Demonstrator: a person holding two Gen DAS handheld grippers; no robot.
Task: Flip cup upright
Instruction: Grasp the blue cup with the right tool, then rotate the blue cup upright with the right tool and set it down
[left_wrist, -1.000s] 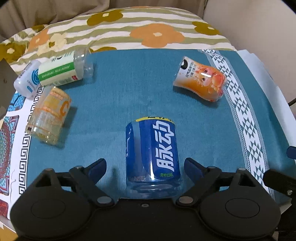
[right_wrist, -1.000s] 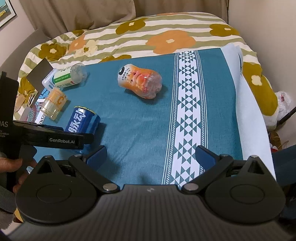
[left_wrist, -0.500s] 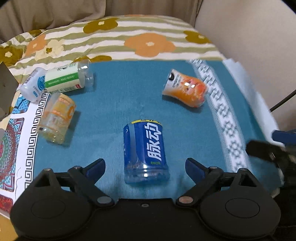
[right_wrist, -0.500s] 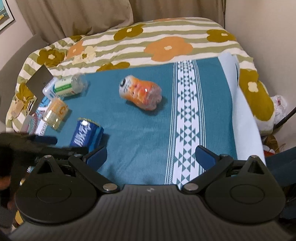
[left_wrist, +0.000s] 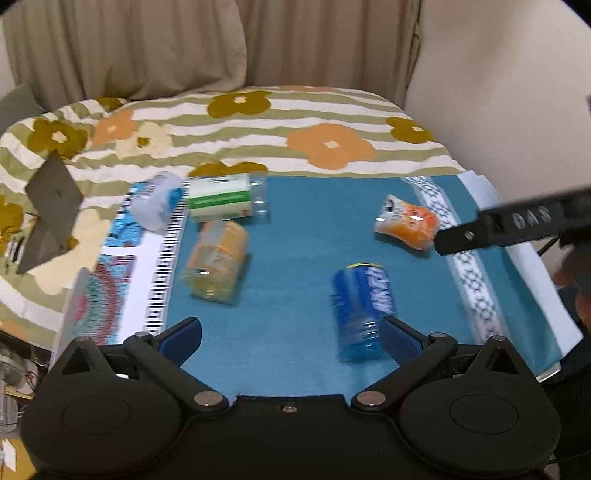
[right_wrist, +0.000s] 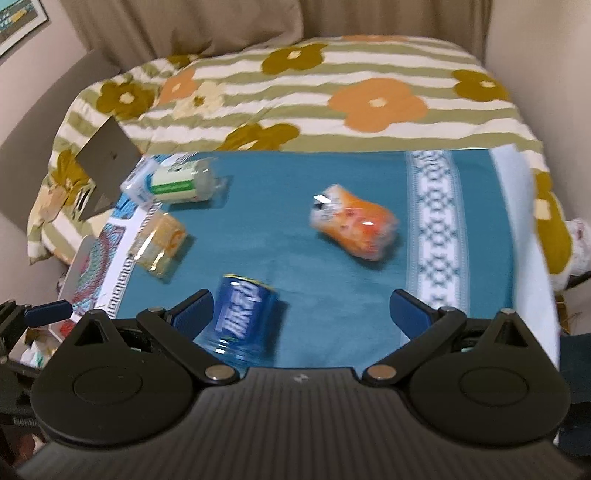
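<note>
Several cups lie on their sides on a teal cloth. A blue cup lies nearest. An orange cartoon cup lies at the right. A pale orange cup, a green-and-white cup and a white-blue cup lie at the left. My left gripper is open and empty, the blue cup near its right finger. My right gripper is open and empty, the blue cup by its left finger.
A floral striped blanket covers the bed behind the cloth. A grey card stands at the left. A patterned white mat edges the cloth's left side. The right gripper's body juts in from the right.
Both grippers have pulled back and up. The left view has swung left, so the blue cup now sits toward its right finger. The cups have not moved.
</note>
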